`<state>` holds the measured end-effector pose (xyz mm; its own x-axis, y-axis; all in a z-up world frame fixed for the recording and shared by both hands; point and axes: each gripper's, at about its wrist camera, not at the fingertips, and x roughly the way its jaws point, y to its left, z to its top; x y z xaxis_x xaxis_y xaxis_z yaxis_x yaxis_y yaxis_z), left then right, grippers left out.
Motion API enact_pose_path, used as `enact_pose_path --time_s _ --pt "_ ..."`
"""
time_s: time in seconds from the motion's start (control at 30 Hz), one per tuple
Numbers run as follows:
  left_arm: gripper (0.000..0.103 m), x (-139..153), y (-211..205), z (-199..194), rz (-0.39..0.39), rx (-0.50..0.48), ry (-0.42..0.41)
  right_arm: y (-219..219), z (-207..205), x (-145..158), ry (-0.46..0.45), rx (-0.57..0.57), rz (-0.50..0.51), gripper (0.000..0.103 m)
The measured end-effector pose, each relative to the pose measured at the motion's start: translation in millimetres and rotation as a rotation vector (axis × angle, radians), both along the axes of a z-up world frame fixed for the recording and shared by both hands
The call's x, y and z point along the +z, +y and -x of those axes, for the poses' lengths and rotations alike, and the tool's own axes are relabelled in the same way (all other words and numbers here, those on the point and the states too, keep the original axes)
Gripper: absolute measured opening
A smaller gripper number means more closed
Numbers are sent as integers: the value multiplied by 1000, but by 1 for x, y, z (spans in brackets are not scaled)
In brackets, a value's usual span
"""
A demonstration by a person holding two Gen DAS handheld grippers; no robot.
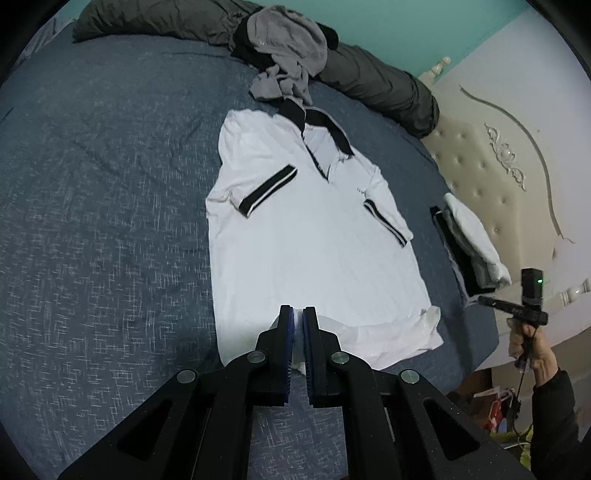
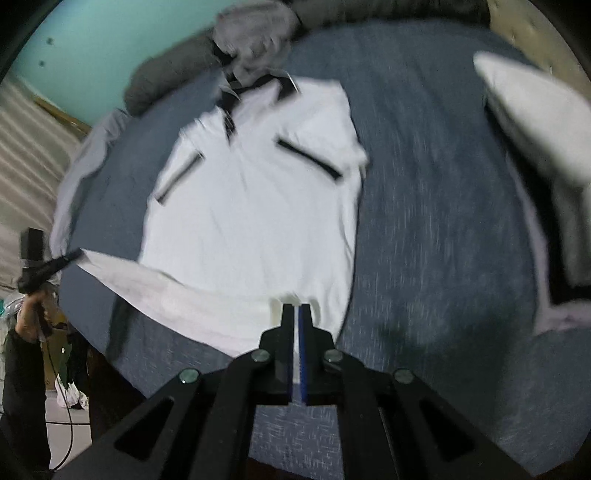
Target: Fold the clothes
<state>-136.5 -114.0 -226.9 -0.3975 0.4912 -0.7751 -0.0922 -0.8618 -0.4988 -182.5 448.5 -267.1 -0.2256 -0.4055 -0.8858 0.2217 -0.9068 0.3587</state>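
On the bed (image 1: 92,206), covered in a blue-grey woven spread, we see a white polo shirt (image 1: 314,236) lying face up, its black collar (image 1: 325,125) toward the far side and both short sleeves, trimmed in black and white, folded in over the chest. Our left gripper (image 1: 297,314) has its fingers (image 1: 286,325) pinching the near hem of the shirt; white cloth shows between the blue pads. In the right wrist view, our right gripper (image 2: 296,310) has its fingers (image 2: 287,321) pressed together on the hem as well, with a thin strip of white fabric caught in the narrow slit. That view is blurred. From there the hem rises off the bed in a stretched band running leftward to the other gripper, held in a hand (image 2: 35,299) at the left edge. In the left wrist view, a hand (image 1: 532,350) at the right edge grips the other tool beside the bed.

Beyond the collar lies a crumpled grey garment (image 1: 291,51), resting against a long dark olive bundle (image 1: 376,77) along the far edge. To the right of the shirt sits a stack of folded clothes (image 1: 472,243), white on top, near the cream tufted headboard (image 1: 487,158). A teal wall (image 1: 399,22) stands behind.
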Motion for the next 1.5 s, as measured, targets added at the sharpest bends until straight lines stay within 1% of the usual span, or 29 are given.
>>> enact_pose_path --time_s 0.03,0.07,0.1,0.17,0.3,0.37,0.4,0.53,0.6,0.67,0.83,0.87,0.9,0.97,1.0,1.07,1.2,1.33,1.5 --pt "6 -4 0 0 0 -1 -7 -2 0 -14 -24 1 5 3" --pt "6 -9 -1 -1 -1 -2 -14 -3 1 -23 -40 3 13 8" --pt "6 -12 -1 -1 -1 -1 -20 -5 1 -32 -50 6 16 22" --pt "6 -18 -3 -3 -1 3 -30 -11 -1 -45 -47 18 7 40" --pt "6 -22 -7 -5 -3 12 -38 -26 -3 -60 -22 72 -32 40" --pt "6 -23 -8 -5 -3 14 -41 -31 -3 -63 -5 96 -64 40" --pt "6 -23 -9 -5 -3 15 -42 -32 -3 -64 -6 93 -61 40" --pt "6 -24 -6 -5 -1 7 -43 -29 1 -61 -13 47 16 40" --pt "6 -24 -4 -4 1 0 -43 -36 1 -60 -7 72 -8 40" --pt "6 -24 -2 -4 3 -3 -41 -45 2 -61 -4 95 -61 40" --pt "6 -24 1 -4 5 -8 -42 -59 5 -69 3 119 -151 40" --pt "6 -25 2 -5 6 -8 -43 -60 5 -70 7 123 -159 35" --pt "6 -25 2 -5 6 -9 -44 -61 6 -72 11 125 -167 19" --pt "6 -25 2 -6 7 -8 -45 -61 5 -73 24 125 -177 5" --pt "6 -25 1 -6 8 -8 -44 -58 5 -72 32 115 -177 3" --pt "6 -24 0 -7 12 -7 -43 -52 4 -68 49 92 -175 3" --pt "6 -19 -6 -7 11 1 -34 -37 3 -48 102 44 -141 2" --pt "6 -9 -11 -7 13 11 -17 -27 4 -8 175 12 -99 2" --pt "5 14 -15 -1 9 25 17 -19 9 36 255 -9 -91 2"
